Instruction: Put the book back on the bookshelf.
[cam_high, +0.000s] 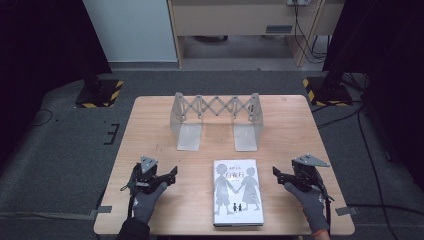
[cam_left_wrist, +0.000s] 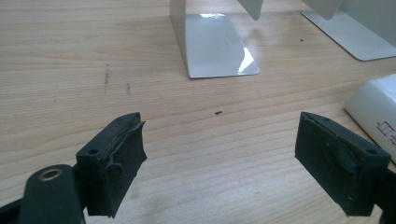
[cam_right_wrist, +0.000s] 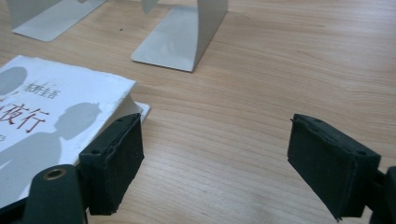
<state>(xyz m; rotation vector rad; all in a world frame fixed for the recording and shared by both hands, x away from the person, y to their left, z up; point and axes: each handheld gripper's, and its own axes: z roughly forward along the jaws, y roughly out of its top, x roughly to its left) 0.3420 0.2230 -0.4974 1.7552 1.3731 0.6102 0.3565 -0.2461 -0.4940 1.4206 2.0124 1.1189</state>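
My left gripper (cam_high: 173, 175) hovered over the wooden table (cam_high: 150, 130), well to the left of the book (cam_high: 237, 192), and its jaws stood released with nothing but bare wood between them. In the left gripper view the pads (cam_left_wrist: 119, 161) were wide apart, and the white corner of the book (cam_left_wrist: 376, 105) showed just beyond the right-hand pad, not touching it.

My right gripper (cam_high: 276, 173) hung at the book's other side, near its upper right corner, jaws also spread and holding nothing. In the right gripper view the book (cam_right_wrist: 51, 116) lay just behind the left-hand pad (cam_right_wrist: 114, 158); whether that pad brushed the cover's edge I could not tell.

The book lay flat near the table's front edge, a little right of centre, cover up, with grey silhouettes of two figures holding hands and some red characters near the top.

Behind it stood the expanding metal bookend rack (cam_high: 216, 117), its scissor lattice spanning between two upright plates, with two flat foot plates stretching toward the book. The right foot plate (cam_high: 246, 137) ended a short way from the book's top edge; the left foot plate (cam_high: 189, 137) lay between my left gripper and the rack. Nothing sat between either gripper and the book.
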